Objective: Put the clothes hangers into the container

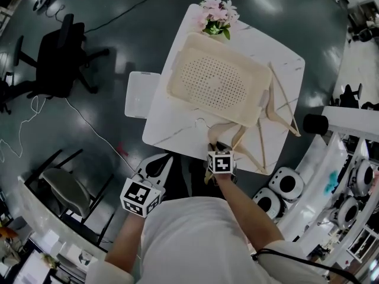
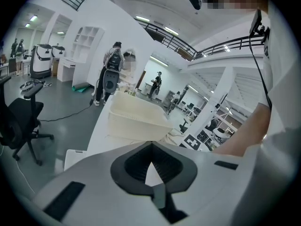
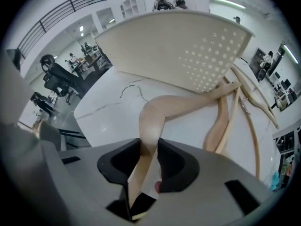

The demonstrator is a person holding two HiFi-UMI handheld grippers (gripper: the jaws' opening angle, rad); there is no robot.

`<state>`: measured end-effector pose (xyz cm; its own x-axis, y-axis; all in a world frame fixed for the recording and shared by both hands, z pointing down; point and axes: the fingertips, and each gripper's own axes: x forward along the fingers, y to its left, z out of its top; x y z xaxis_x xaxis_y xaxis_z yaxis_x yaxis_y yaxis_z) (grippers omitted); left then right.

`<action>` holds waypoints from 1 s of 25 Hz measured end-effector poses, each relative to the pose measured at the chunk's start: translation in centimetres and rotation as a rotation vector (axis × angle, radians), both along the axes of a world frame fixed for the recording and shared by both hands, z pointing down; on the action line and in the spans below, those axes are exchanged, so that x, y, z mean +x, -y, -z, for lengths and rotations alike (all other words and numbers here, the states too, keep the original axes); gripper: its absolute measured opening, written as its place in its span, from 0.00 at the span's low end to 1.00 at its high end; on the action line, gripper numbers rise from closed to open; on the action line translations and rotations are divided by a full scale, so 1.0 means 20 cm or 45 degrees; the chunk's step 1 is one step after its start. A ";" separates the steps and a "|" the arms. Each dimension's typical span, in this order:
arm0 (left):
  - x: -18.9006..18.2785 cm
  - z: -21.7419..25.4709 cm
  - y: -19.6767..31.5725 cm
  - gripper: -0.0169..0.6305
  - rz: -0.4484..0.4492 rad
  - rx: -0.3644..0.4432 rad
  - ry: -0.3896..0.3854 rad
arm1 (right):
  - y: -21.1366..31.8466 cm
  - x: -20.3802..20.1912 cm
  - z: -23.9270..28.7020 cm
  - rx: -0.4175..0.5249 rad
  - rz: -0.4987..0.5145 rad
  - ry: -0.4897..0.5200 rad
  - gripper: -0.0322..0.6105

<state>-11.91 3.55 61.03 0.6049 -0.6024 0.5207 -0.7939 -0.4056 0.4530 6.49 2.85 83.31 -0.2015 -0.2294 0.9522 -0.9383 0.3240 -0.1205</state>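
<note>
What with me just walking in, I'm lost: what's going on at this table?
A person is working at the white table, where an empty cream container sits. The right hand-held gripper is clamped on one end of a wooden hanger lying by the container's near side. More hangers lie beside the container. The left hand-held gripper is shut and empty, held short of the table.

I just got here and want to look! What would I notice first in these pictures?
A big cream basket full of little holes sits on the white table, with pink flowers behind it. Near the table's front edge, the right gripper pinches a wooden hanger, with more hangers lying beside the basket.
</note>
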 end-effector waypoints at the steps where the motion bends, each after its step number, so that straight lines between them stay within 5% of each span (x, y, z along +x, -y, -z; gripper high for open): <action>1: 0.01 0.00 -0.01 0.04 -0.005 0.000 0.001 | -0.01 -0.01 0.02 -0.001 0.007 0.029 0.24; 11: 0.17 0.06 -0.10 0.04 -0.063 0.041 0.012 | -0.07 0.01 0.32 0.076 -0.026 0.317 0.24; 25: 0.27 0.20 -0.15 0.04 -0.070 0.121 0.075 | -0.09 0.20 0.63 0.192 -0.124 0.471 0.24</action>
